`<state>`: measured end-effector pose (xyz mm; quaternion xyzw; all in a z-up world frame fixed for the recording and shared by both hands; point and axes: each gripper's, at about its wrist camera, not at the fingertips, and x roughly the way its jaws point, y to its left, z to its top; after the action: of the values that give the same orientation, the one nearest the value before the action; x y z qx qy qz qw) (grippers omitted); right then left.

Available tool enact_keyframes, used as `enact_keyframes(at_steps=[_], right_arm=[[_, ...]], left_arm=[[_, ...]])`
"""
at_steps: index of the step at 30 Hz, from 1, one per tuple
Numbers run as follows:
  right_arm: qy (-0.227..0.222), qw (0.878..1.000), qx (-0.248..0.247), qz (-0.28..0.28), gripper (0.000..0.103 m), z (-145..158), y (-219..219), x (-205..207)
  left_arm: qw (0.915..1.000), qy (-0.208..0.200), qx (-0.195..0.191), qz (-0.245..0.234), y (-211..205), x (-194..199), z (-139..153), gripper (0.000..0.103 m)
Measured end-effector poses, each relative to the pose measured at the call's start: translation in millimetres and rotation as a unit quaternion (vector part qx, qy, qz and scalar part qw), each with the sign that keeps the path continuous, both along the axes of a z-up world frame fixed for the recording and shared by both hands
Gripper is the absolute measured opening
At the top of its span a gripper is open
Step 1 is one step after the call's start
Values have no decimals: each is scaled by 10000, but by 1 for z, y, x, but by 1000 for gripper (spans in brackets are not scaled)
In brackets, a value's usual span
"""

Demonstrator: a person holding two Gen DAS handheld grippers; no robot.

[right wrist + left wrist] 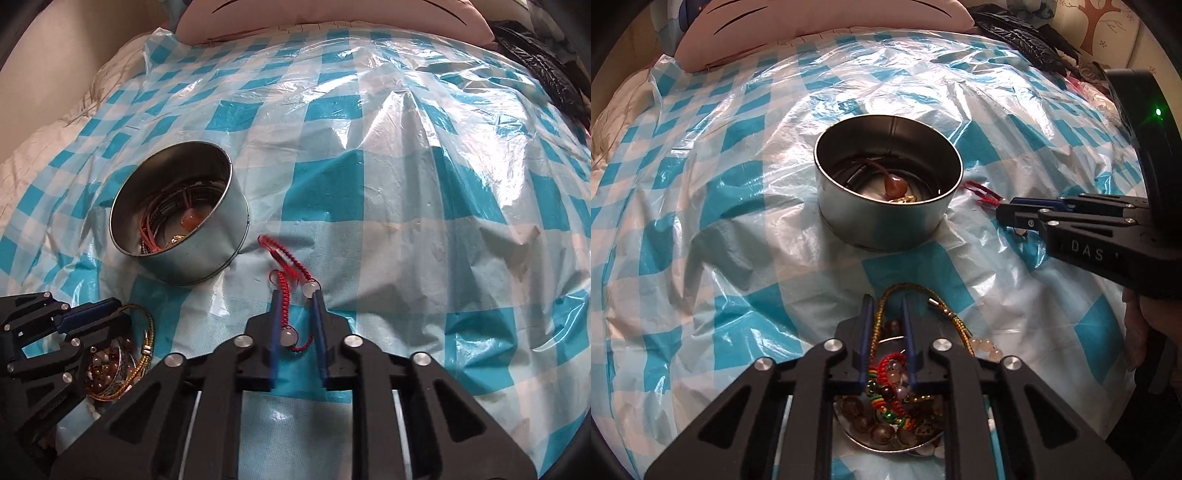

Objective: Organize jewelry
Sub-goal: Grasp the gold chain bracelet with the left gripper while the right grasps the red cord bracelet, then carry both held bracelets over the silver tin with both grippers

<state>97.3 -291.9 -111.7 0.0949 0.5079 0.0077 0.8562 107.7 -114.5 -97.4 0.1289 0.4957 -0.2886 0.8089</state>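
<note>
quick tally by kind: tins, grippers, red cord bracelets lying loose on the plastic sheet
Round metal tin: 1
Grippers: 2, the left gripper and the right gripper
Red cord bracelet with pale beads, loose on the checked sheet: 1
Total: 4

Both grippers pitched steeply down. Left gripper [888, 306]: jaws drawn in, narrow gap, blue fingers [867, 332] near parallel. Right gripper [297, 297]: same pose. Full pad contact hard to confirm. Person's hand [1145, 332] visible behind right gripper.
</note>
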Motion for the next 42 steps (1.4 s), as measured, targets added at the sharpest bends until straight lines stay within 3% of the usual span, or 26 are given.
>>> enact_keyframes(at_steps=[1, 7, 11, 25, 37, 42], right_arm=[[-37, 9999, 97, 5, 3, 2, -1, -2], [-424, 9984, 368, -121, 3, 20, -7, -14], [-827, 9945, 586, -249, 3, 37, -16, -25], [-2401, 9693, 524, -59, 3, 100, -6, -57], [-2541, 9645, 677, 243, 3, 108, 10, -41], [-2487, 9655, 697, 330, 3, 105, 13, -33]], left_arm=[[10000, 6, -48, 19, 2, 0, 1, 6], [9980, -81, -566, 262, 22, 3, 18, 4], [9939, -385, -964, 374, 33, 2, 35, 4], [9755, -1246, -1784, 324, 42, -11, 78, 4], [9649, -1120, -2354, 307, 28, 9, 86, 4], [9662, -995, -2361, 279, 14, 26, 81, 4]])
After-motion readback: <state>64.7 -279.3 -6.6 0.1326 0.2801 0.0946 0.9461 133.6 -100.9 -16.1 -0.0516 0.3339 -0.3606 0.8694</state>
